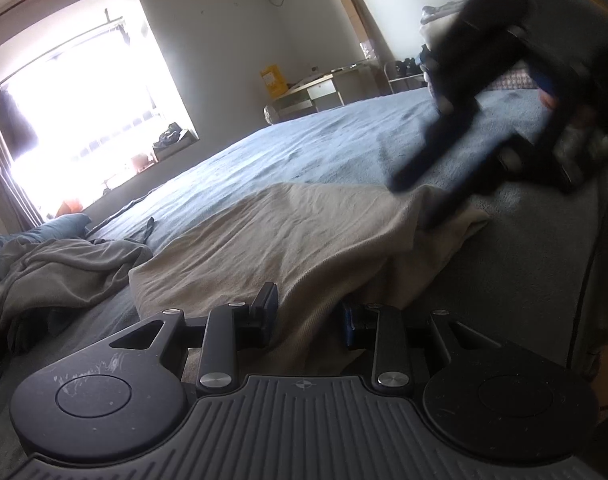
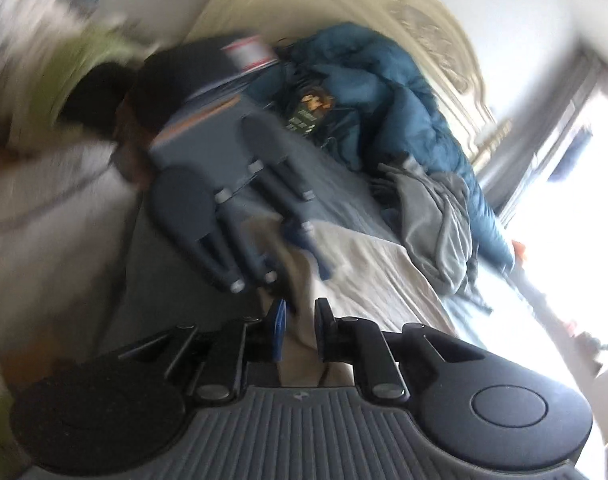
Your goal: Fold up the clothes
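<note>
**Two grippers at the near edge of a beige garment on the bed**

The left gripper (image 1: 308, 316) sits low over the bed (image 1: 344, 136), angled gently downward toward the far side of the room. Its two fingers (image 1: 265, 312) stand partly apart, and a ridge of the beige garment (image 1: 287, 236) rises between them. In the left wrist view the cloth fills the gap and the pads appear to press on it, so this gripper looks closed on the garment's near edge.

The right gripper (image 2: 299, 332) is tilted and rolled, so the room leans sideways in its own view, which is smeared by motion. Its fingers (image 2: 277, 328) stand a narrow gap apart, with a fold of the same beige garment (image 2: 368, 276) lying in that gap. Whether the pads pinch the cloth cannot be told from the blurred picture. From the left wrist view the right gripper (image 1: 420, 204) shows as a dark, blurred shape coming down from the upper right, its tips at the garment's far right corner.

The garment lies spread flat across the blue bed cover, stretching from the left gripper toward the right one. A crumpled grey garment (image 1: 71, 268) lies just beside it on the left, and a blue quilt (image 2: 388, 92) is bunched near the headboard (image 2: 432, 40). A bright window (image 1: 83, 100) fills the far wall. A person's light sleeve (image 2: 43, 208) shows at the left edge of the right wrist view.
</note>
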Demonstrator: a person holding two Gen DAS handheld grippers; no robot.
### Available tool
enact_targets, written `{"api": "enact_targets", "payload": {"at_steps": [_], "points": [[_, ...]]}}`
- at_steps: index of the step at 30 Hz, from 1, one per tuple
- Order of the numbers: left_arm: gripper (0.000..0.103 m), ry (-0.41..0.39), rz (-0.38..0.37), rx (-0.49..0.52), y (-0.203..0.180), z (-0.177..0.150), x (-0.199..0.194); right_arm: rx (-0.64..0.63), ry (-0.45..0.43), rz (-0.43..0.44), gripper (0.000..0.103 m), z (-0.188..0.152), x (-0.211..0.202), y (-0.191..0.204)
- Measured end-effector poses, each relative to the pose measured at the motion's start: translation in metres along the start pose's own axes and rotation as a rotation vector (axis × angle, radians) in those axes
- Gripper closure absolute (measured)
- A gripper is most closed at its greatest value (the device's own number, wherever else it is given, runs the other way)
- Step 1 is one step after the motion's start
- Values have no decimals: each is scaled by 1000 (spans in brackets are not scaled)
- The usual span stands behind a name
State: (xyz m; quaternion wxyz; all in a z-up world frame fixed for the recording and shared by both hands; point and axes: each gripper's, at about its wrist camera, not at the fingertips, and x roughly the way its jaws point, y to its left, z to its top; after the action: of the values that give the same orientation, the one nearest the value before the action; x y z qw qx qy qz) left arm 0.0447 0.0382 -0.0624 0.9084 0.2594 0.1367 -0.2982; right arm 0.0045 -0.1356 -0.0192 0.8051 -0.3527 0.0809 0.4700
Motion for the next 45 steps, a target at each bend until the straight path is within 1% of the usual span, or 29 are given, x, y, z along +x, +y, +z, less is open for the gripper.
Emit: {"api": "enact_targets", "payload": {"at_steps": [5, 6, 8, 11, 14, 16, 18, 22, 29, 31, 33, 34, 36, 37, 38, 39, 41, 42, 45], "points": [[71, 1, 0, 3, 0, 0, 0, 233, -30, 47, 85, 0, 5, -46], [71, 2, -1, 2, 0, 0, 0, 263, -27, 60, 85, -2, 8, -53], [71, 2, -3, 2, 1, 1, 0, 282, 1, 79, 84, -6, 16, -60], [71, 4, -7, 2, 1, 1, 1, 239, 48, 118, 84, -10, 25, -56], [71, 5, -13, 2, 3, 1, 1, 200, 64, 128, 83, -12, 28, -51], [71, 6, -16, 1, 3, 1, 1, 185, 69, 139, 80, -13, 29, -50], [71, 8, -19, 0, 4, 1, 1, 165, 70, 148, 74, -14, 29, -49], [69, 16, -33, -33, 9, 3, 2, 102, 80, 168, 70, -12, 32, -44], [69, 23, -44, -65, 13, 4, 2, 0, 111, 183, 70, -9, 42, -38], [69, 23, -45, -73, 13, 4, 2, -37, 123, 174, 70, -8, 45, -34], [69, 23, -42, -76, 14, 3, 1, -91, 128, 147, 73, -8, 46, -28], [69, 22, -44, -78, 14, 3, -1, -114, 128, 126, 76, -8, 47, -24], [69, 22, -56, -80, 16, 3, -7, -154, 128, 77, 87, -9, 47, -17], [68, 21, -62, -81, 17, 2, -10, -174, 125, 50, 89, -9, 46, -13], [65, 19, -74, -88, 18, 3, -14, -192, 124, 27, 91, -10, 46, -9], [61, 13, -94, -103, 20, 3, -20, -210, 123, 6, 91, -10, 46, -4], [57, -12, -133, -147, 25, 6, -29, -256, 122, -36, 91, -12, 47, 4], [54, -24, -136, -162, 26, 8, -31, -287, 120, -58, 91, -14, 48, 9], [51, -37, -106, -170, 27, 16, -26, -385, 113, -123, 91, -19, 51, 25]]}}
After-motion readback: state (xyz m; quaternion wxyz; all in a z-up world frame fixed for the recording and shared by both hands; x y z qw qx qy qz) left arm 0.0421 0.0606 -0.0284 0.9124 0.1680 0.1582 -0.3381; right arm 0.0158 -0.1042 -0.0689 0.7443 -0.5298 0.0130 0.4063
